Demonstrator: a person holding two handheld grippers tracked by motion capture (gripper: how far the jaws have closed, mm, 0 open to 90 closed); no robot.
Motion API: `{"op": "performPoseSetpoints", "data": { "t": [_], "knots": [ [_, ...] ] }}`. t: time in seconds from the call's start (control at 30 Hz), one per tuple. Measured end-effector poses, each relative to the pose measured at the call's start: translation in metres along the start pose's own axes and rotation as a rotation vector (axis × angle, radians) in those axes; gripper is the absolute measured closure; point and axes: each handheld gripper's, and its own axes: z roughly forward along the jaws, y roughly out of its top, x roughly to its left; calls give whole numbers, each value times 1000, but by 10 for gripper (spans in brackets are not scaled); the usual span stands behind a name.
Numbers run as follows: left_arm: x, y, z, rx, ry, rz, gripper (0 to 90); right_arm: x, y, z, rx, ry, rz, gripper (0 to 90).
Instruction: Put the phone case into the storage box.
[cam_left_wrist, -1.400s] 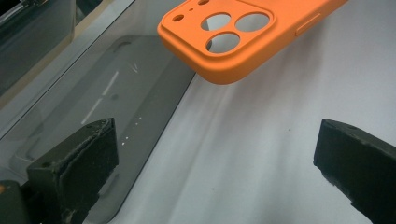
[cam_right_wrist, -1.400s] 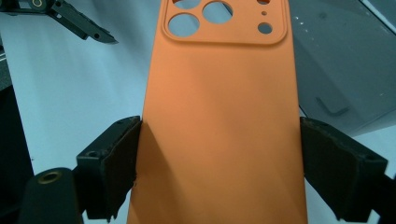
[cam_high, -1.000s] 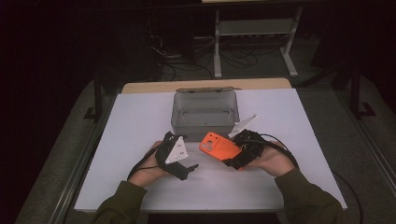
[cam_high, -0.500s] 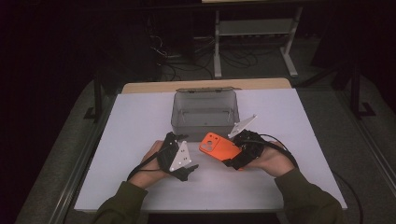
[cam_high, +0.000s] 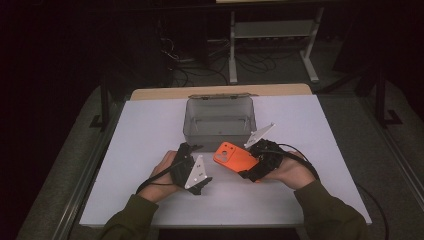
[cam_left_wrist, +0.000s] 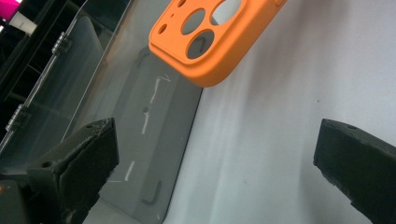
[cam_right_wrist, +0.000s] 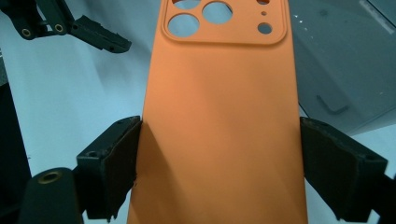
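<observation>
Gripping orange phone case in right tool | left tool released, empty | beside grey box

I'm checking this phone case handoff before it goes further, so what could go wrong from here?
The right gripper holds the orange phone case only by its two long edges, low down, so the free camera end could sag or slip. The left gripper is open with nothing between its jaws; closing too early might knock the case. The clear box sits close behind and could get bumped.
</observation>
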Motion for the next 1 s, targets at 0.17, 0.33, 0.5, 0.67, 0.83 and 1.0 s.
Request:
{"op": "performPoseSetpoints", "data": {
  "t": [0.17,0.33,0.5,0.67,0.83,1.0],
  "knots": [
    [-1,1,-1,0,18,22,0,1,0,1,7,0,1,155],
    [-3,3,0,6,32,55,0,0,0,1,8,-1,1,155],
    [-6,4,1,10,49,87,0,1,0,1,8,-1,3,155],
    [-8,5,2,12,73,113,0,1,0,1,7,0,0,154],
    [-9,8,1,21,97,154,0,1,1,2,7,0,-1,155],
    [-10,9,1,25,124,189,0,1,1,2,8,1,-1,155]
  ]
}}
